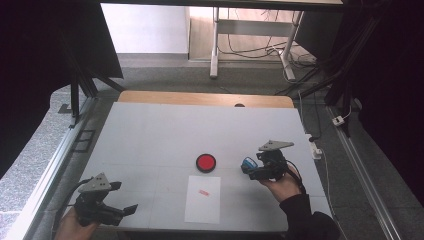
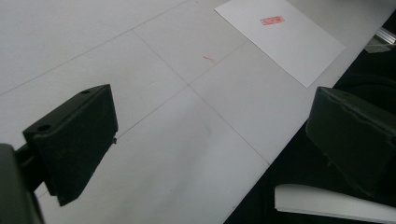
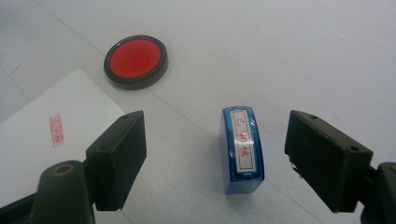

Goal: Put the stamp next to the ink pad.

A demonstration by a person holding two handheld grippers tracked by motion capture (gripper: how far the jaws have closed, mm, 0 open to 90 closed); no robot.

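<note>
Two grippers we're running: right gripper (image 3: 215, 158) is sitting spread around the blue stamp (image 3: 242, 150), not touching it, near the red ink pad (image 3: 135, 59); left gripper (image 2: 210, 140) is hanging open.

White table (image 1: 150, 135) w/ ink pad (image 1: 205, 163), stamp (image 1: 247, 163), paper (image 1: 202, 198)

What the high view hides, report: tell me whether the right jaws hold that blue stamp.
Observer: No. The right gripper is open. The blue stamp sits between its jaws, clear of both.
Operator: Describe the stamp's top.
Observer: It carries a white label with three red characters inside a red frame.
Operator: Check the mark on the paper.
Observer: The red imprint on the paper is a small rectangular frame with characters inside.
</note>
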